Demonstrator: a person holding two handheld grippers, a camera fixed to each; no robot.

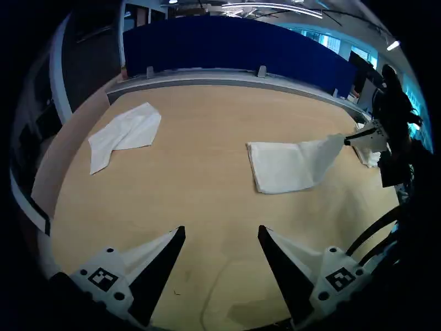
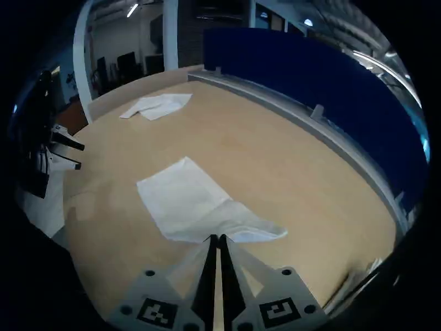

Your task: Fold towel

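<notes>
Pale wood tabletop runs back to a blue partition. Ahead of the left gripper, off toward its right finger, the towel lies mostly flat as a rough rectangle. Its far corner is drawn up off the wood into a slack point that meets the tips of the right gripper. In the right gripper view those two fingers are pressed together with no gap, the towel's doubled, creased edge caught at their tips and the rest spreading away in front of them. The left gripper's fingers stand wide apart over bare wood, holding nothing.

A second towel lies rumpled well beyond the left finger, far from both grippers.

The pinched corner itself is hidden between the closed fingers. The person behind the right gripper is a dark shape at the edge of the left gripper view, and a pale object just under that gripper is too small to identify.
</notes>
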